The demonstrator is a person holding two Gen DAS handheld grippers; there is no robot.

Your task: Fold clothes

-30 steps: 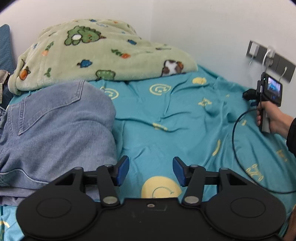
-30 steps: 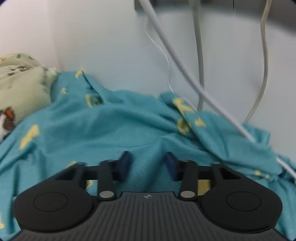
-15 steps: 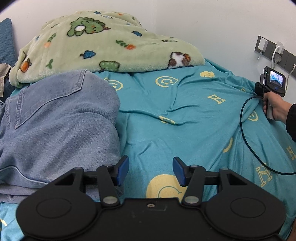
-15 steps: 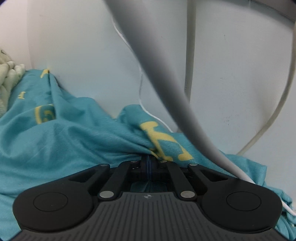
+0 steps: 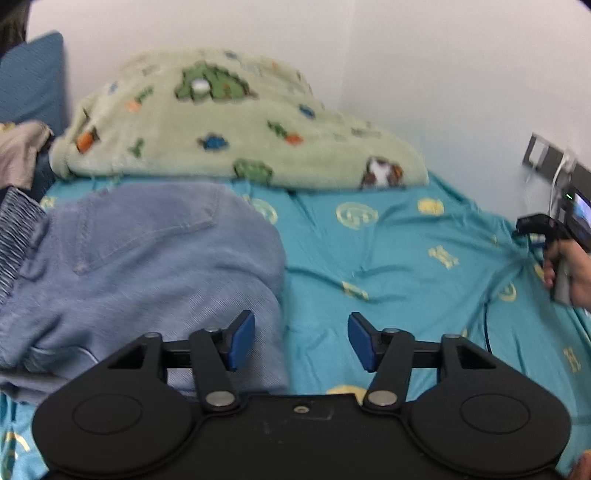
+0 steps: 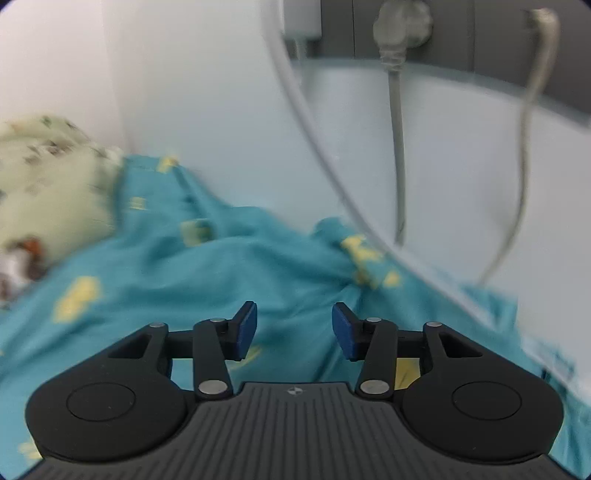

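Observation:
A teal garment with yellow prints (image 5: 406, 280) lies spread across the bed; it also shows in the right wrist view (image 6: 229, 273). Light blue jeans (image 5: 147, 273) lie bunched at the left. My left gripper (image 5: 301, 341) is open and empty, low over the jeans' right edge and the teal cloth. My right gripper (image 6: 293, 330) is open and empty, just above the teal garment's bunched edge by the wall. The right gripper also shows in the left wrist view (image 5: 535, 229), held in a hand at the far right.
A green cartoon-print blanket (image 5: 236, 133) is heaped at the head of the bed. A wall socket strip (image 6: 406, 33) with plugs and hanging cables (image 6: 397, 155) sits close ahead of the right gripper. A blue pillow (image 5: 33, 81) and more clothes (image 5: 22, 155) lie at far left.
My right gripper was shut on the teal garment's edge by the wall half a second ago and has opened and drawn back. The left gripper stayed open and shifted left toward the jeans.

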